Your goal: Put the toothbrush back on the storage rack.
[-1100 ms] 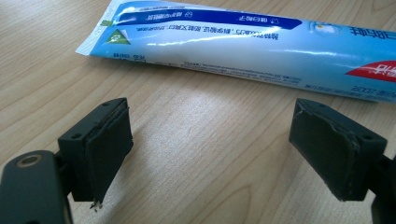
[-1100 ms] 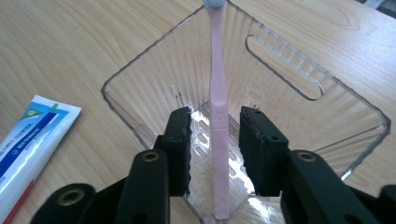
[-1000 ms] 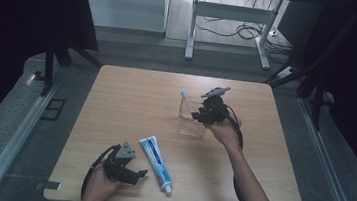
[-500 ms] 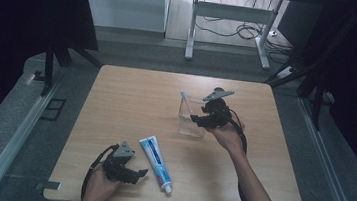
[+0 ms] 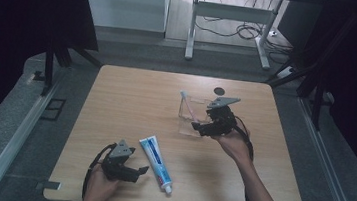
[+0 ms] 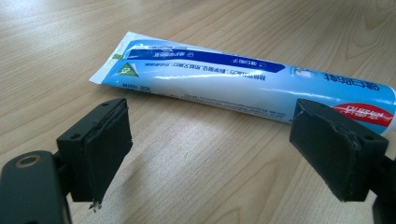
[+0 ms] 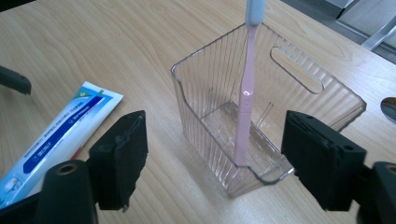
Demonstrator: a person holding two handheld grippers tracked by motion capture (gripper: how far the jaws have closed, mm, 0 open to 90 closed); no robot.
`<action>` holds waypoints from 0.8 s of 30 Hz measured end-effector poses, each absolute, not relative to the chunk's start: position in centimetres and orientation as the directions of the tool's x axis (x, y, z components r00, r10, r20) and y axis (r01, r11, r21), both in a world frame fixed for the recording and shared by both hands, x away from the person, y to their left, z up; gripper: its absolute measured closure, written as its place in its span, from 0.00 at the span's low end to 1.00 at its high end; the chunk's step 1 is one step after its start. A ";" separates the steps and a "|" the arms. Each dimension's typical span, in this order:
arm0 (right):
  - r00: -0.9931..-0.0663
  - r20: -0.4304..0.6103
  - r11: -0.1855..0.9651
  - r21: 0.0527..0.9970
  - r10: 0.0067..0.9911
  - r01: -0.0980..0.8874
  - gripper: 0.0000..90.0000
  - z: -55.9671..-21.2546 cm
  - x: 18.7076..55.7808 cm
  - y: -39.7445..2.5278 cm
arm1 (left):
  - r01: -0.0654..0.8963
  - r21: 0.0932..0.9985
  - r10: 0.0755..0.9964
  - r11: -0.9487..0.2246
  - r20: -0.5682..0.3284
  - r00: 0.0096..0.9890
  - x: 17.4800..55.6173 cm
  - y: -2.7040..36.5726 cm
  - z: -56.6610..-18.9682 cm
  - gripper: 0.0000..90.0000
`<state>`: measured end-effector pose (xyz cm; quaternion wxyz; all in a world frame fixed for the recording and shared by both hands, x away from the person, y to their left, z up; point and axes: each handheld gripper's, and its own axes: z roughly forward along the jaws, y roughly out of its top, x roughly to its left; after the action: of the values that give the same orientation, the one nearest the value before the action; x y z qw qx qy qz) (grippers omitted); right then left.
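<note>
- At the left, near the table's front edge, we see the left gripper (image 5: 134, 172), black with a grey three-cornered plate on top, held in the person's left hand (image 5: 99, 190). Its jaws stand wide apart and hold nothing.
- In the left gripper view, its flat, matte black pads (image 6: 109, 147) hover low over the wooden table (image 5: 126, 100), close to the tube but not touching it.
- Just to the right lies the toothpaste tube (image 5: 156, 162), flat on the pale woodgrain. It is glossy white and light blue plastic with a dark blue band, a small green emblem near the crimped end and a red patch towards the cap. The printing looks like Chinese characters, too small for us to read.
- Further right and towards the far side stands a clear ribbed plastic bin (image 5: 191, 117), rectangular, with a slot handle cut in one wall.
- A pink toothbrush (image 5: 187, 105) stands tilted inside it, handle end on the bin floor, head leaning over the rim.
- At the right, the right gripper (image 5: 201, 127) sits just beside the bin, jaws spread wide on either side of its near corner, gripping nothing.
</note>
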<state>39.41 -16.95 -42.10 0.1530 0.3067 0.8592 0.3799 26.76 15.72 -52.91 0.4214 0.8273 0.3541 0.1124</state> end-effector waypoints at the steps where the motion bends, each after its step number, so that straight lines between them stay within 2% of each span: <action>1: -0.766 -0.029 0.522 0.748 0.642 0.409 0.23 -42.1 39.2 -17.0 | 0.488 0.778 0.677 -0.396 -0.112 0.727 26.8 15.7 -52.9 0.14; 6: -0.771 -0.038 0.520 0.759 0.635 0.391 0.17 -42.2 38.2 -17.6 | 0.483 0.775 0.669 -0.408 -0.106 0.735 26.8 15.5 -52.9 0.14; 24: -0.777 -0.070 0.524 0.776 0.625 0.352 0.13 -42.3 34.7 -19.8 | 0.485 0.767 0.673 -0.421 -0.094 0.733 26.9 15.6 -53.1 0.14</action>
<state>34.73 -19.77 -42.32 0.1726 0.2855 0.8557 0.3955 26.92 15.63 -53.14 0.4115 0.8351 0.3467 0.1144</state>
